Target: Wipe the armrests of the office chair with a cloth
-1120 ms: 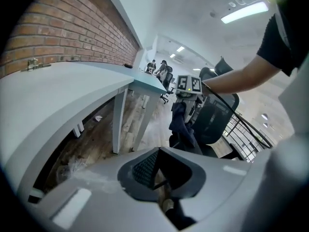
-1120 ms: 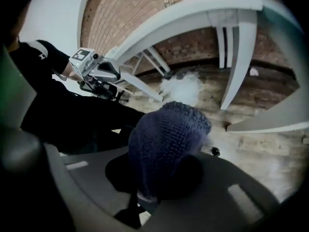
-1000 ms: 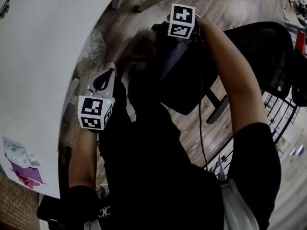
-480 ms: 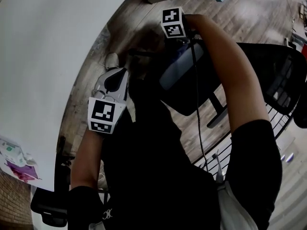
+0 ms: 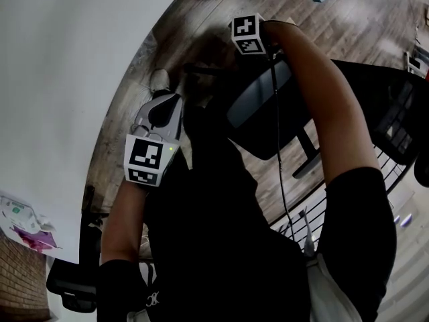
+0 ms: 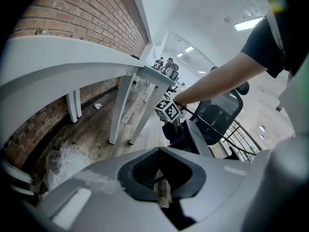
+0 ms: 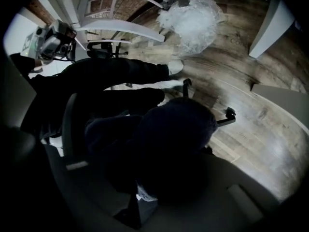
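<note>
Here, my right gripper (image 7: 145,192) pinches a dark, bunched cloth (image 7: 174,139). The cloth bulges out ahead of the jaws and fills most of that gripper's view. A small white tag (image 7: 141,195) peeps out where the cloth meets the jaws.

Seen from my head, the right gripper sits at the far end of the grey armrest (image 5: 258,99), its marker cube (image 5: 248,33) turned up. The armrest pad runs back from the tool toward me. Seen from the left gripper, the dark bundle under that cube lies against the armrest's upper end. To the right of my right arm is the black back of the office chair (image 5: 375,92).

My left gripper (image 6: 163,196) is held apart from the chair, near my left side, with its jaws pressed together and nothing between them. It points across toward the right gripper and the armrest. Left of and above this tool curves the white desk (image 6: 63,57), with a brick wall (image 6: 87,13) behind it. Ahead of the tool and lower, on the wooden floor (image 6: 101,134), lies a crumpled clear plastic bag (image 6: 63,161).

Beyond the cloth, the right gripper's view shows my dark trouser leg (image 7: 111,71) ending in a white shoe (image 7: 175,66). A chair caster (image 7: 230,113) sits just to the cloth's right.
</note>
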A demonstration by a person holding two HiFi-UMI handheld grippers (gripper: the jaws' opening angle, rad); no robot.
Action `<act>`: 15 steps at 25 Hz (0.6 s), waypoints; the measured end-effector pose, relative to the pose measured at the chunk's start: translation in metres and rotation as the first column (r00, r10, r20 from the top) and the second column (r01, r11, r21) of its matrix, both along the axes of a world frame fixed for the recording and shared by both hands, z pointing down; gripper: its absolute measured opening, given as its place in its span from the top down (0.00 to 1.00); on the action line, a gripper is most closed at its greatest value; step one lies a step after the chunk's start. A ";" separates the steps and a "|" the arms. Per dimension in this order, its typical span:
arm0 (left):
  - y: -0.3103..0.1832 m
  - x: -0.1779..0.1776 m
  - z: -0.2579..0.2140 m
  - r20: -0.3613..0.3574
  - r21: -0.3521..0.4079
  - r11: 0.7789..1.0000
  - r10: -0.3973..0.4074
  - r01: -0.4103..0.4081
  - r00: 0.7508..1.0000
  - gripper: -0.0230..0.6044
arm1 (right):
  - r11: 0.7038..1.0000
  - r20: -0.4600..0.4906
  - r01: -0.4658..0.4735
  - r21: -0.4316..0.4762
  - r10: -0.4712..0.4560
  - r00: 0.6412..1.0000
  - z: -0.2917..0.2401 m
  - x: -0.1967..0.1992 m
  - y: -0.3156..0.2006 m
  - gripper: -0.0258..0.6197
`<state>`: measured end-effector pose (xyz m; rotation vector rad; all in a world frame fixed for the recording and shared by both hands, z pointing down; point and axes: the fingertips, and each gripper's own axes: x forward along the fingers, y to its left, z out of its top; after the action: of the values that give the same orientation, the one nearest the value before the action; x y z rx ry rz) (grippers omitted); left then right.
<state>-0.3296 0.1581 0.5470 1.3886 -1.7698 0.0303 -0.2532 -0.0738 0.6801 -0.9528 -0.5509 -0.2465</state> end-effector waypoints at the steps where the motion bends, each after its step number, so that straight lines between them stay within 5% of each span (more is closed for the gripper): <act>1: -0.002 -0.001 0.001 0.003 0.001 1.000 0.001 -0.001 1.000 0.95 | 1.000 0.031 -0.006 0.004 0.006 1.000 0.007 0.000 -0.004 0.87; 8: -0.011 0.005 0.013 0.003 -0.003 1.000 0.005 -0.005 1.000 0.95 | 0.999 0.202 -0.030 0.017 0.025 0.979 0.071 -0.008 -0.012 0.87; 15: -0.003 0.012 0.031 -0.016 -0.024 1.000 0.007 -0.008 1.000 0.95 | 0.997 0.274 0.074 -0.030 -0.063 0.960 0.131 -0.021 -0.003 0.87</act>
<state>-0.3176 0.1555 0.5780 1.3746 -1.7462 0.0444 -0.2744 -0.0763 0.8108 -0.9841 -0.7789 -0.4348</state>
